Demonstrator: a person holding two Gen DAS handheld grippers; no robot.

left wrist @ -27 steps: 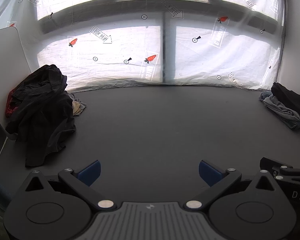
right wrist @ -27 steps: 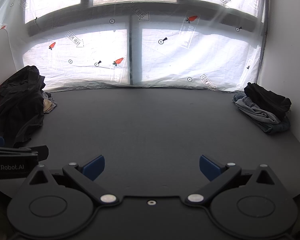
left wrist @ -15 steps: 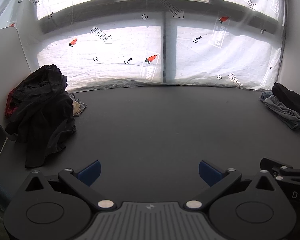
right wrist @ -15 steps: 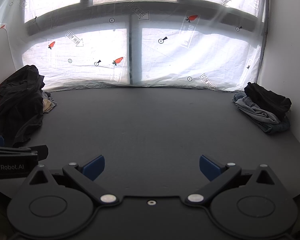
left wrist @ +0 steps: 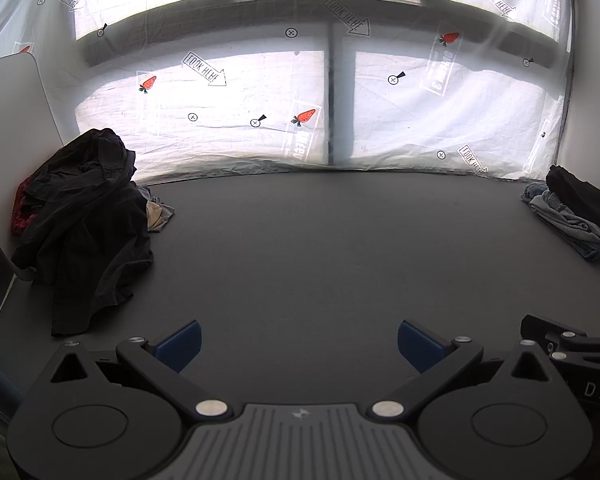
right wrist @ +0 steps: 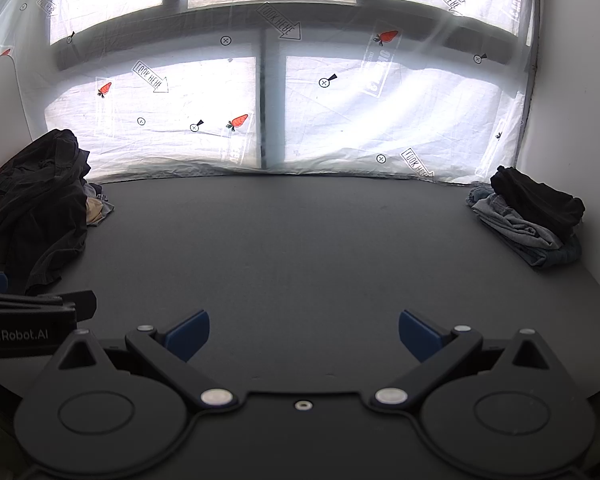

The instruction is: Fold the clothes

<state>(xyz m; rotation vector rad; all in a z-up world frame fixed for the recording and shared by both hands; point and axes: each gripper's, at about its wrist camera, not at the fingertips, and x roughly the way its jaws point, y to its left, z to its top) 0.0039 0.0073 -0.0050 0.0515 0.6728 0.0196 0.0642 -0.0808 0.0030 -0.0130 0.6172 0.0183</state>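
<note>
nearest me, my left claw and right claw both hang released over the bare dark bench, nothing between their blue pads. farther off, a heap of unfolded dark clothes sits at the far left, and a small folded stack at the far right.

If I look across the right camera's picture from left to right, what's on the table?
Heap of dark unfolded clothes → beige garment poking out beside it → bare grey table → stack of folded clothes, black piece on top of grey and blue ones.
</note>
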